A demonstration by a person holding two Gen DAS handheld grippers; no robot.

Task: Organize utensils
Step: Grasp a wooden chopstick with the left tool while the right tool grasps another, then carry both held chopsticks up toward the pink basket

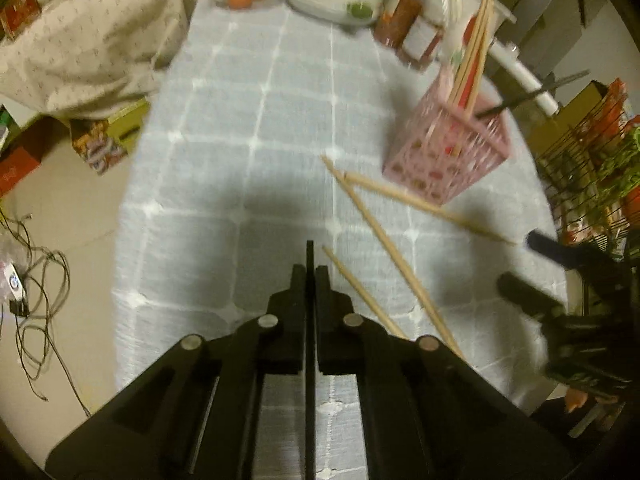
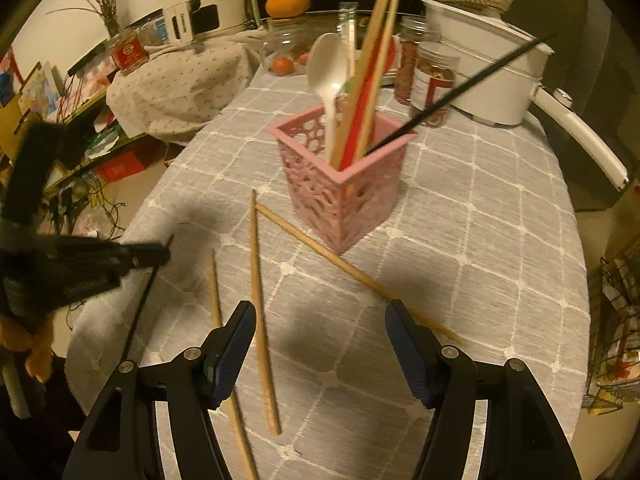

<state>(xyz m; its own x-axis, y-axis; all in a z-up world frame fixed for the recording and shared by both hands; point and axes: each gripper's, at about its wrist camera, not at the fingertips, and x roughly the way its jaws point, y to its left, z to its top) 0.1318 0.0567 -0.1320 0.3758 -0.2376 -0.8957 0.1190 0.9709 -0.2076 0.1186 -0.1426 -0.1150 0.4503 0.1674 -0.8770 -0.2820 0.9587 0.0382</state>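
A pink perforated utensil holder (image 2: 344, 184) (image 1: 448, 152) stands on the grey checked tablecloth; it holds wooden chopsticks, a red one, a white spoon (image 2: 328, 68) and a black chopstick (image 2: 472, 88). Three loose wooden chopsticks (image 2: 260, 300) (image 1: 384, 236) lie in front of it. My left gripper (image 1: 310, 268) is shut on a thin black chopstick (image 1: 310, 320), which also shows in the right wrist view (image 2: 140, 304). My right gripper (image 2: 320, 320) is open and empty, hovering over the loose chopsticks, and it shows at the right of the left wrist view (image 1: 532, 264).
Spice jars (image 2: 432, 76), a white pot (image 2: 488, 76) and oranges (image 2: 284, 65) stand at the table's far end. A wire rack (image 1: 592, 176) is on the right. A cloth-covered shelf (image 2: 176, 84) and cables on the floor (image 1: 36, 280) are on the left.
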